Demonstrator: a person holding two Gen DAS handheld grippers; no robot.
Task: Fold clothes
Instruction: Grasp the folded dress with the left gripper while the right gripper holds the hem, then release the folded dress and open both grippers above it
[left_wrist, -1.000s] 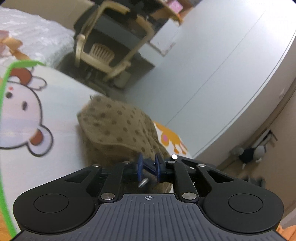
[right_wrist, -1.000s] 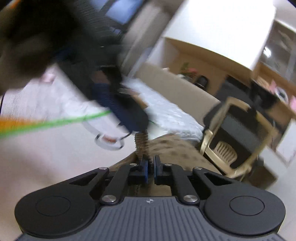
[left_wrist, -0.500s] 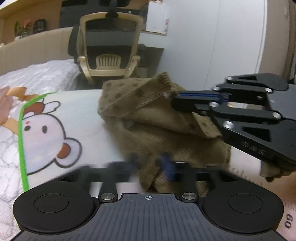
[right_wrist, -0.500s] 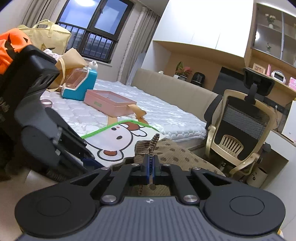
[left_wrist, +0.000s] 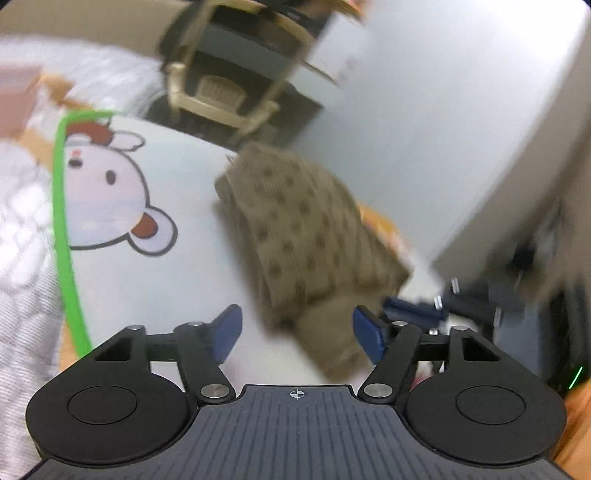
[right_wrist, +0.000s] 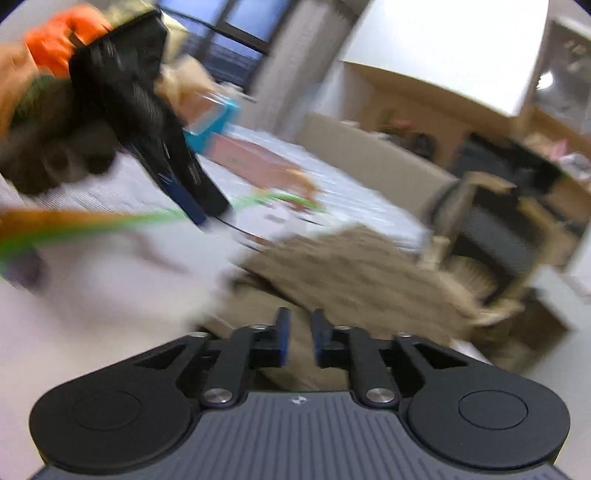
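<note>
Now left gripper (left_wrist: 297, 334) jaws spread wide, released; brown spotted garment (left_wrist: 306, 236) lies folded ahead of them on cartoon mat (left_wrist: 155, 295); right gripper (right_wrist: 299, 338) jaws slightly parted over cloth, apparently letting go so fold stays

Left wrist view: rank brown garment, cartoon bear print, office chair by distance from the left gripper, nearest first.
1. Brown dotted garment: lies just ahead of the open left gripper, its near end between the fingers.
2. Cartoon bear print: on the mat, ahead to the left.
3. Office chair: at the top, beyond the mat's far edge.
</note>
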